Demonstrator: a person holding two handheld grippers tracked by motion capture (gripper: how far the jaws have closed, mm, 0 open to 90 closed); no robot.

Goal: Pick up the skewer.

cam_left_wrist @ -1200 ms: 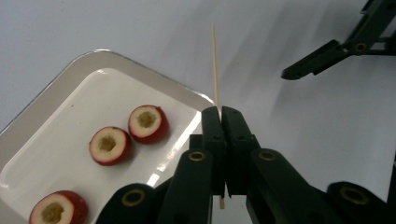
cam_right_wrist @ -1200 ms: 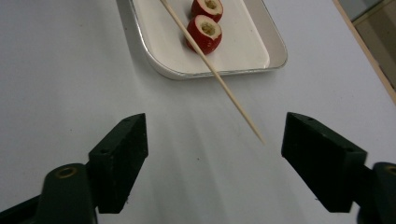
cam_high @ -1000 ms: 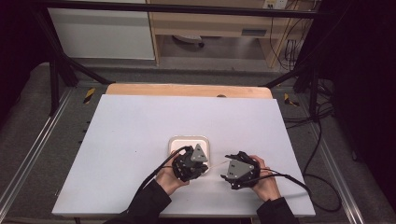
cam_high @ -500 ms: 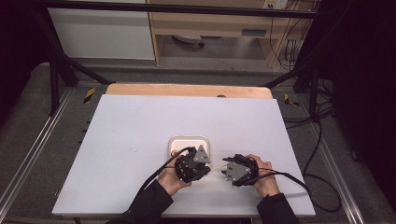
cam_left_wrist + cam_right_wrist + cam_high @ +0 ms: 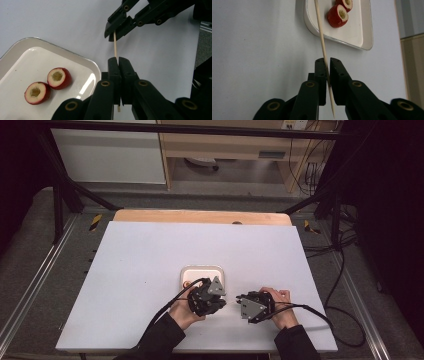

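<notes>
Both ends of a thin wooden skewer pinched: left gripper clamped on one end, right gripper just closed on the other, likely handing it over or steadying it for spearing. Held above the white table, just near-right of a tray carrying two cored red fruit pieces.

A: Any lettering, labels, brand marks or numbers on record?
B: None readable. The pale panel on the shelf front in the high view is too small and blurred to make out.
A: Signs or markings otherwise?
B: Yellow-and-black hazard stripes on the frame beside the table, left, and the same at right. No words on them.
</notes>
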